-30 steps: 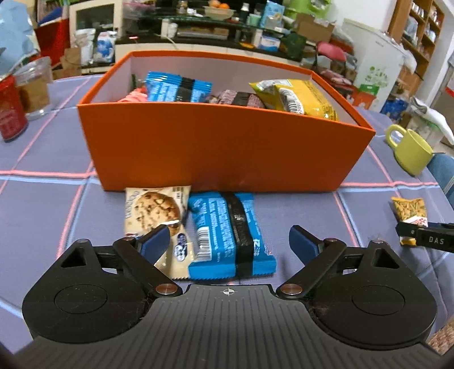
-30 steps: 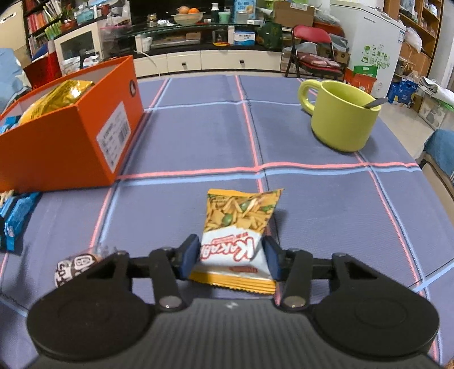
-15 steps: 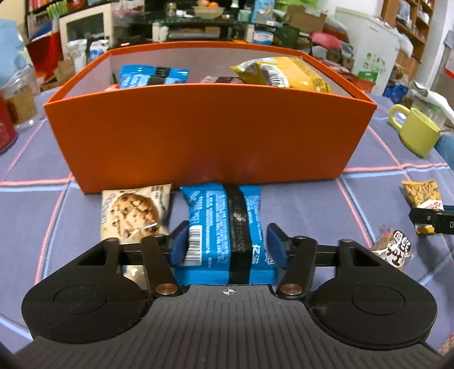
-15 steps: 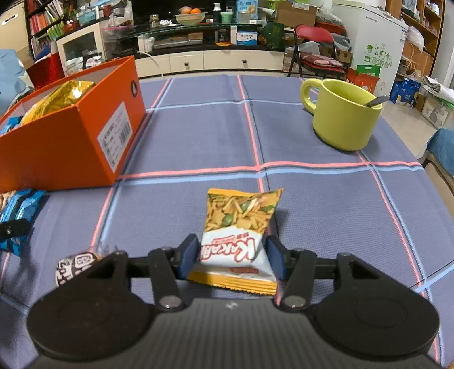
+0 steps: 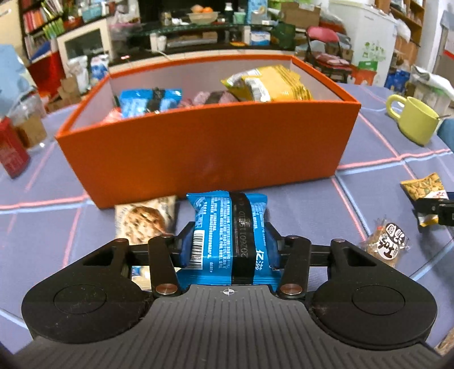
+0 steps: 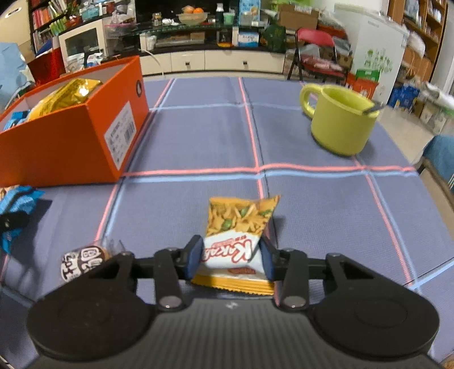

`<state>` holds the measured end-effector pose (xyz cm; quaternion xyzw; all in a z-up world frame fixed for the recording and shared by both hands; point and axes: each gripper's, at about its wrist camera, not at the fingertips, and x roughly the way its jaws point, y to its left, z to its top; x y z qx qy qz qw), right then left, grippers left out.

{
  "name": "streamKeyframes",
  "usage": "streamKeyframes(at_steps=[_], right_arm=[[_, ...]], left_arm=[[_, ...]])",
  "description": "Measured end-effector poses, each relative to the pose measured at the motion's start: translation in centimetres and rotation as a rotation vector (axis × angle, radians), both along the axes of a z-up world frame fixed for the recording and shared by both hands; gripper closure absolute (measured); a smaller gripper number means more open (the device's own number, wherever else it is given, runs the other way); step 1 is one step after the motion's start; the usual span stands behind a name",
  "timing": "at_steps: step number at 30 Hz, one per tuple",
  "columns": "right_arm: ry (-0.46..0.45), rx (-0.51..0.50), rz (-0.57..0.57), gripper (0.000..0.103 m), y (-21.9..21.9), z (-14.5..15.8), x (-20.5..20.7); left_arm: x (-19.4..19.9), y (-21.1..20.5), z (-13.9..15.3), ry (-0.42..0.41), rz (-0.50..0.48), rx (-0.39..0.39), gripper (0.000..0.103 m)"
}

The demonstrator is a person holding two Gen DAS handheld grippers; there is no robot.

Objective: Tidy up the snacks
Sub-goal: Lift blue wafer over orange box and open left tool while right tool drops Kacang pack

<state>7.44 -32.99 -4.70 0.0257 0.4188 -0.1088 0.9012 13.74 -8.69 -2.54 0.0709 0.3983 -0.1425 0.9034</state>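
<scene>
Left gripper [image 5: 227, 244] clamps the blue pack [image 5: 228, 227] by the box [image 5: 204, 150] — right gripper [image 6: 231, 257] closing, seemingly pinching the orange pack [image 6: 237, 227].

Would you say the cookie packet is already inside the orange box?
No, the cookie packet lies on the tablecloth outside the orange box, just in front of its near wall.

1. I work in a lived-in home living room.
2. Behind my checked tablecloth [image 6: 198, 136] stand a low white cabinet [image 6: 210, 61], bookshelves [image 6: 42, 17], a folding chair [image 6: 317, 54] and a fruit bowl [image 6: 193, 17].
</scene>
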Motion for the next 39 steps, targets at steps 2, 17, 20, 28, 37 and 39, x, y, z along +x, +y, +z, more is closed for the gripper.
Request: streamKeyframes(at_steps=[2, 17, 20, 28, 37, 39], right_arm=[[-0.013, -0.018, 0.006, 0.061, 0.4, 0.4, -0.2], [-0.251, -0.019, 0.103, 0.062, 5.3, 7.4, -3.4], [-0.300, -0.020, 0.158, 0.062, 7.5, 8.7, -3.8], [-0.355, 0.007, 0.248, 0.062, 11.7, 10.7, -3.3], [-0.367, 0.065, 0.292, 0.062, 14.5, 12.5, 0.3], [-0.367, 0.077, 0.298, 0.062, 15.0, 12.9, 2.3]], left_arm=[[-0.1, 0.2, 0.5, -0.005, 0.011, 0.007, 0.080], [-2.0, 2.4, 4.1, -0.077, 0.046, 0.004, 0.080], [-2.1, 3.2, 4.4, -0.075, 0.057, -0.008, 0.080], [-1.9, 7.0, 4.9, -0.068, 0.125, 0.003, 0.080], [0.6, 11.5, 9.8, -0.147, 0.182, -0.078, 0.080], [2.4, 11.6, 11.4, -0.168, 0.179, -0.091, 0.080]])
